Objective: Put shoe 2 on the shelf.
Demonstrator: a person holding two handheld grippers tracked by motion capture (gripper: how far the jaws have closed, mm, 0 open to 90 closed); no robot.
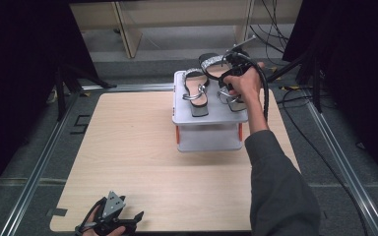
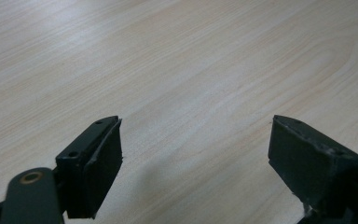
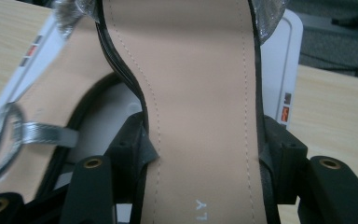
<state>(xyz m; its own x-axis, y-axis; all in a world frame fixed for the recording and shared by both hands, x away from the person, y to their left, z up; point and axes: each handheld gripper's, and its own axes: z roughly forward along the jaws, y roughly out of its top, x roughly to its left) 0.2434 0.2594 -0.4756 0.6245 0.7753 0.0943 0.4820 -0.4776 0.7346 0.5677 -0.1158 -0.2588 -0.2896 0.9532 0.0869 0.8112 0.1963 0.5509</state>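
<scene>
A black sandal with a tan insole and a glittery silver toe strap (image 1: 212, 63) hangs tilted over the right half of a grey two-level rack (image 1: 211, 119). My right gripper (image 1: 229, 73) is shut on it. In the right gripper view both jaws press the edges of that sandal's sole (image 3: 200, 70) at mid-length, and the right gripper (image 3: 205, 144) sits over the rack top (image 3: 284, 60). The matching sandal (image 1: 196, 91) lies flat on the rack's left half, also visible as the second sandal (image 3: 46, 116). My left gripper (image 1: 130, 219) rests low at the table's near left edge, open with nothing between its jaws (image 2: 193, 149).
The rack stands at the far middle of the light wooden table (image 1: 128, 147). Metal rails run along the table's sides. Black cables (image 1: 325, 157) trail on the floor to the right, and wooden furniture legs (image 1: 128, 29) stand behind.
</scene>
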